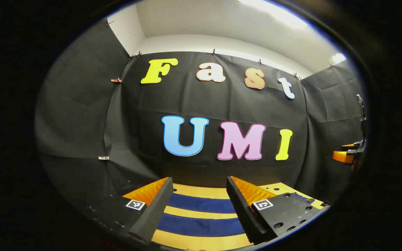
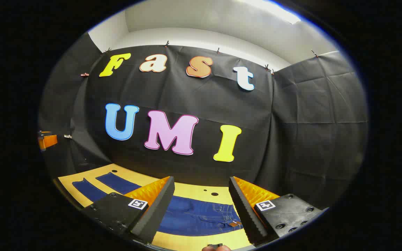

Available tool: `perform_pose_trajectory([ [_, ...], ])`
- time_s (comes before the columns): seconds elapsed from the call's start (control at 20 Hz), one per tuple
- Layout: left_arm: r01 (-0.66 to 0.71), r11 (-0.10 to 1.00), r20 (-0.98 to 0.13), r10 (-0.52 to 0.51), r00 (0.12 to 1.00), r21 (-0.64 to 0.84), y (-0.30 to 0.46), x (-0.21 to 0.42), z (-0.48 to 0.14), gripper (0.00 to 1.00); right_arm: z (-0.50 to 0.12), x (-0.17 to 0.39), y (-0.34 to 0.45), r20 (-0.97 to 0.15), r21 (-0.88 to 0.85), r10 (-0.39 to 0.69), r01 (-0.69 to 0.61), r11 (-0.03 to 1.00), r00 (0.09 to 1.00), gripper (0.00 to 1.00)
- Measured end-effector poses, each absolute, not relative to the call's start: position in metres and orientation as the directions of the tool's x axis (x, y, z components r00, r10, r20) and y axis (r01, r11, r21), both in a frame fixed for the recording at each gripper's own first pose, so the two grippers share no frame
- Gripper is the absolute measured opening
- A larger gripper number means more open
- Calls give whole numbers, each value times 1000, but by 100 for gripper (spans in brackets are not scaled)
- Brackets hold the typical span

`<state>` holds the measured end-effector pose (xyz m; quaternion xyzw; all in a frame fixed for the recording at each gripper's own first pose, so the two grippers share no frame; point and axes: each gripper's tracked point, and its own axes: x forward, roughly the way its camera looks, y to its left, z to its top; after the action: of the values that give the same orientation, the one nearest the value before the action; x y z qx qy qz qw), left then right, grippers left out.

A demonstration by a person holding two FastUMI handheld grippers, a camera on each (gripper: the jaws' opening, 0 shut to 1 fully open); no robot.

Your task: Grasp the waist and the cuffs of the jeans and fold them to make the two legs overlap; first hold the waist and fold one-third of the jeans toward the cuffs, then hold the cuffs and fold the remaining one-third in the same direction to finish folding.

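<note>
Dark blue jeans lie flat on the yellow table point(image 2: 190, 190). In the right gripper view the waist point(image 2: 197, 216), with pockets and a small leather patch, lies below and between my right gripper's open fingers, and the two legs point(image 2: 115, 183) stretch away to the left, spread apart. My right gripper point(image 2: 201, 178) hovers above the waist and holds nothing. In the left gripper view the two legs point(image 1: 201, 203) cross as separate blue bands under my left gripper point(image 1: 199, 179), which is open and holds nothing.
The black cloth wall point(image 1: 222, 104) stands close behind the table's far edge. The table point(image 1: 201, 191) has a few small round holes. The right gripper point(image 1: 347, 153) shows at the far right of the left gripper view, and the left gripper point(image 2: 47, 140) at the right gripper view's left edge.
</note>
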<state>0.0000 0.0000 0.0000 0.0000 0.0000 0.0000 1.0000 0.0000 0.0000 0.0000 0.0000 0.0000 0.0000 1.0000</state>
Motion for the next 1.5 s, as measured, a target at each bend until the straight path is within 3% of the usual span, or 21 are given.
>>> perform_pose_trajectory([
  [0.9, 9, 996, 9, -10, 1000, 86, 24, 11, 1, 96, -5, 18, 9, -22, -15, -4, 4, 1000, 1000, 95],
  [1.15, 156, 965, -43, -150, 988, 212, 20, 18, -19, 96, -22, 31, 15, -117, -74, 64, -73, 995, 991, 96],
  [1.25, 272, 936, -104, -255, 961, 225, 22, 23, -49, 96, -35, 34, 19, -164, -100, 116, -134, 986, 979, 96],
  [1.35, 346, 904, -250, -285, 925, 250, 45, 29, -91, 97, -55, 39, 23, -223, -121, 177, -207, 971, 959, 96],
  [1.5, 450, 832, -385, -318, 867, 325, 71, 49, -142, 98, -93, 43, 27, -332, -125, 277, -333, 934, 902, 96],
])
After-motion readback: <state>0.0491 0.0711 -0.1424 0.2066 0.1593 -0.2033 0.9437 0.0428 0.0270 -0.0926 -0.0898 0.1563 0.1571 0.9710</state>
